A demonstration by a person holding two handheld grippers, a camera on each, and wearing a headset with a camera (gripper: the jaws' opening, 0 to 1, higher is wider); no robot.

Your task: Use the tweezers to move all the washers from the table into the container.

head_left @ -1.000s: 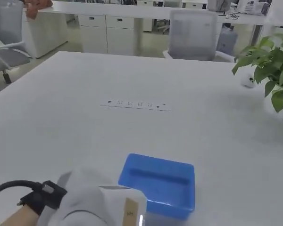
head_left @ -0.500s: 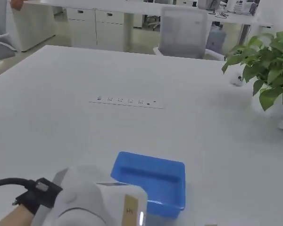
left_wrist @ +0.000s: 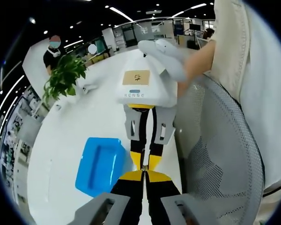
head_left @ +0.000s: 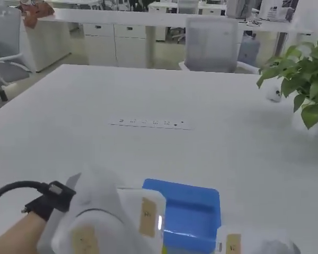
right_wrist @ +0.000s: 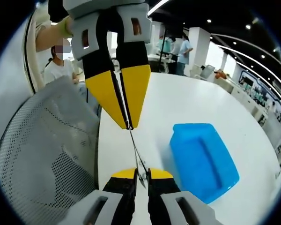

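Thin metal tweezers point(right_wrist: 135, 150) span the short gap between my two grippers, which point at each other tip to tip. My right gripper point(right_wrist: 139, 178) is shut on one end and my left gripper point(right_wrist: 128, 124) is shut on the other. In the left gripper view my left gripper point(left_wrist: 142, 174) meets the yellow tips of the right gripper point(left_wrist: 142, 158). The blue container point(head_left: 188, 211) point(left_wrist: 100, 164) point(right_wrist: 203, 161) sits on the white table just beside them, and its inside looks bare. The left gripper's white housing point(head_left: 111, 222) covers the container's near left corner.
A grey mesh chair back point(right_wrist: 42, 159) point(left_wrist: 220, 154) stands close to the table's near edge. A potted plant point(head_left: 302, 79) is at the far right, and a flush socket strip point(head_left: 151, 123) lies mid-table. An office chair point(head_left: 214, 39) stands beyond the far edge.
The head camera has shifted. The left gripper's housing has risen in the head view, and the right gripper's housing has come in at the bottom right. The container has not moved.
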